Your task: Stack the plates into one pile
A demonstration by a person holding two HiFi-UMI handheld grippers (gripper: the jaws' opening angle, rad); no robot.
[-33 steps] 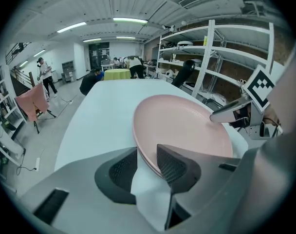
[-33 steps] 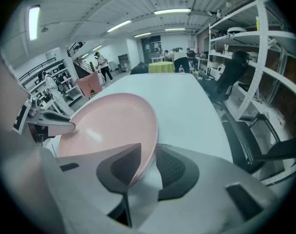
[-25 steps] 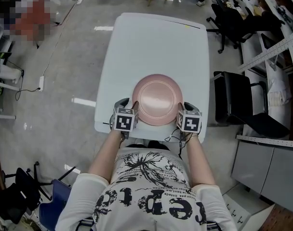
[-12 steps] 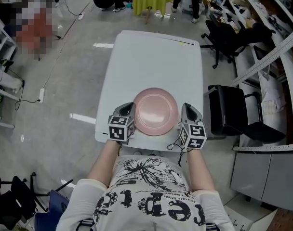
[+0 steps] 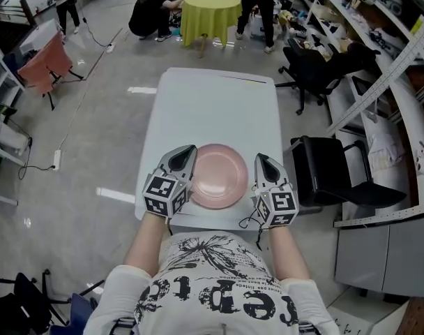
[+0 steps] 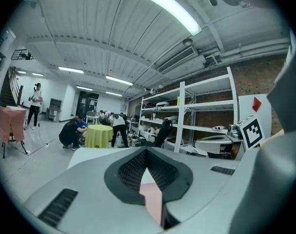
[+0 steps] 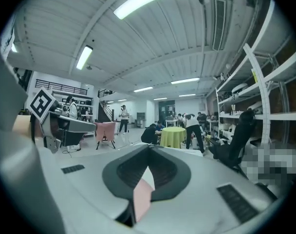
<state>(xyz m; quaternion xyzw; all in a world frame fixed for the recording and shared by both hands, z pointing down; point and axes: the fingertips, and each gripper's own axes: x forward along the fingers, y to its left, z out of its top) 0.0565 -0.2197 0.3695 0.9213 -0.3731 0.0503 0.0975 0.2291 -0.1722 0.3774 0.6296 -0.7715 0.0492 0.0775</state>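
As jaws sit closed, plates (image 5: pixel 222 176) between left gripper (image 5: pixel 186 151), right gripper (image 5: pixel 260 160)

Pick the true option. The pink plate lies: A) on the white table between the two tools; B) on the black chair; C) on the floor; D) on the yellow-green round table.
A: the pink plate rests on the white table, with the left tool and right tool flanking it.
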